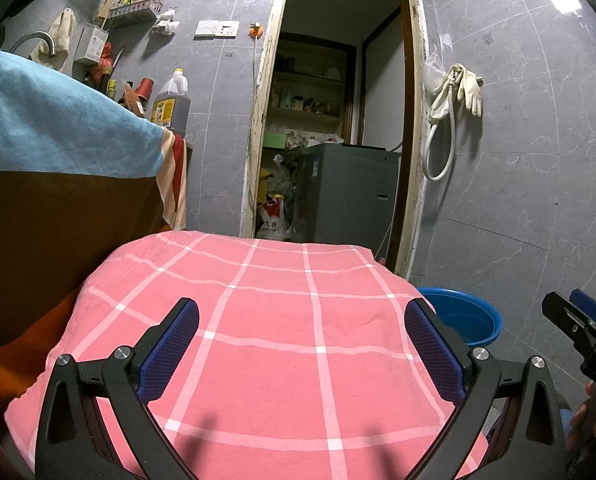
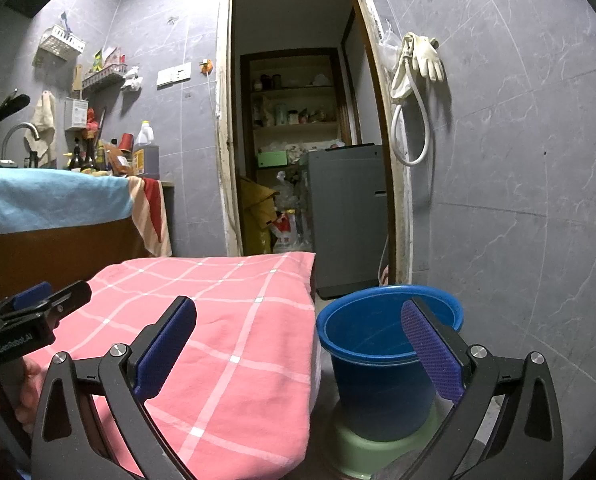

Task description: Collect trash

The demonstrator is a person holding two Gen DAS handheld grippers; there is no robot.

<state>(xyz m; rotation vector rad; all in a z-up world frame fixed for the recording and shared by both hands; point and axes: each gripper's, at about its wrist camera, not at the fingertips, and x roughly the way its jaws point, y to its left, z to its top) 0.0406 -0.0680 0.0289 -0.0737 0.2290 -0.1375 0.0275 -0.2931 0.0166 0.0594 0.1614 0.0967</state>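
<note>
A low table covered by a pink checked cloth (image 1: 258, 340) fills the lower middle of the left wrist view and shows in the right wrist view (image 2: 218, 340). No trash shows on it. A blue bucket (image 2: 381, 356) stands on a pale green stool (image 2: 361, 452) to the right of the table; its rim shows in the left wrist view (image 1: 465, 316). My left gripper (image 1: 301, 344) is open and empty above the cloth; it also shows at the left of the right wrist view (image 2: 46, 300). My right gripper (image 2: 298, 344) is open and empty between table edge and bucket; it shows at the right edge of the left wrist view (image 1: 577, 316).
A counter draped with a blue towel (image 1: 50, 128) stands at left, with a tap, bottles and an oil jug (image 1: 170, 100). An open doorway (image 2: 298, 120) ahead shows shelves, bags and a grey washing machine (image 2: 345, 220). Gloves and a hose (image 2: 413, 80) hang on the right wall.
</note>
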